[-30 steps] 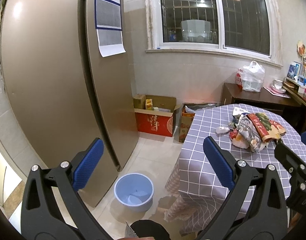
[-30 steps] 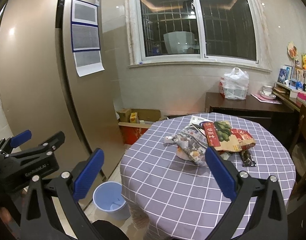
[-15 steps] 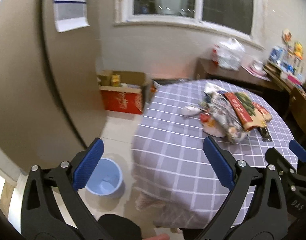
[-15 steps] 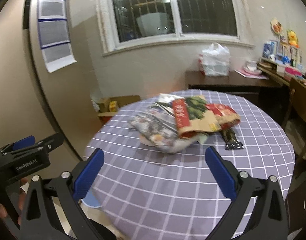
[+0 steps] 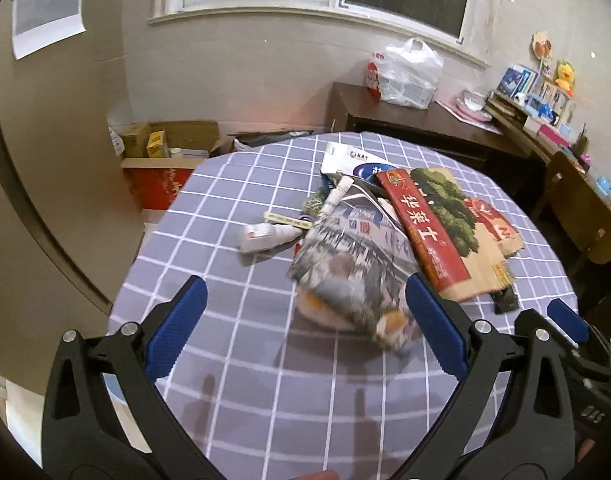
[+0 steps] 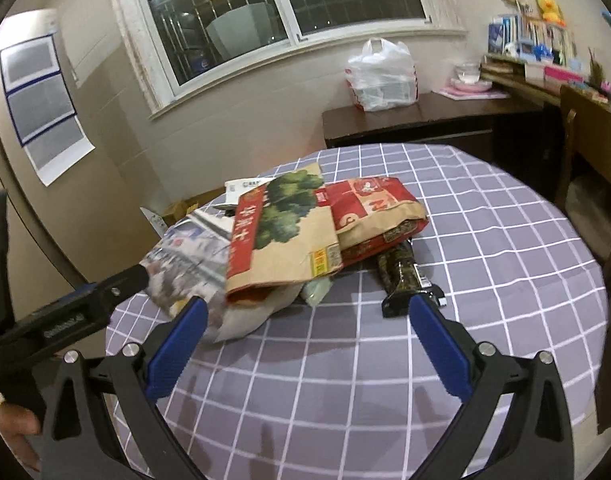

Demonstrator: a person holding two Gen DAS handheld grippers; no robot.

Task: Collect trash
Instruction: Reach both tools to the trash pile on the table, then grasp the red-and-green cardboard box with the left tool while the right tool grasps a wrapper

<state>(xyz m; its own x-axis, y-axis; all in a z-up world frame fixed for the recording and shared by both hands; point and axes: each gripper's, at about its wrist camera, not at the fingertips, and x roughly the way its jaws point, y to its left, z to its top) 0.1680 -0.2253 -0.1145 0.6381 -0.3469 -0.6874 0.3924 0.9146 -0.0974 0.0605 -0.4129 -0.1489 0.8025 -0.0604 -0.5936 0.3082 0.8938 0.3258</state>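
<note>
Your left gripper [image 5: 305,304] has its fingers spread wide, nothing between them, hovering over the near side of the checked tablecloth [image 5: 233,208]. Your right gripper [image 6: 307,322] is likewise splayed and empty. The trash pile [image 6: 289,240] sits mid-table: a crumpled printed wrapper [image 5: 353,264] closest to your left gripper, a red-and-green tree-print paper bag [image 6: 289,232] lying on top of it, a red bag [image 6: 369,208] beside that, and a dark wrapper [image 6: 401,276] just ahead of your right gripper's right finger. A small white bottle [image 5: 265,236] lies on its side left of the pile.
</note>
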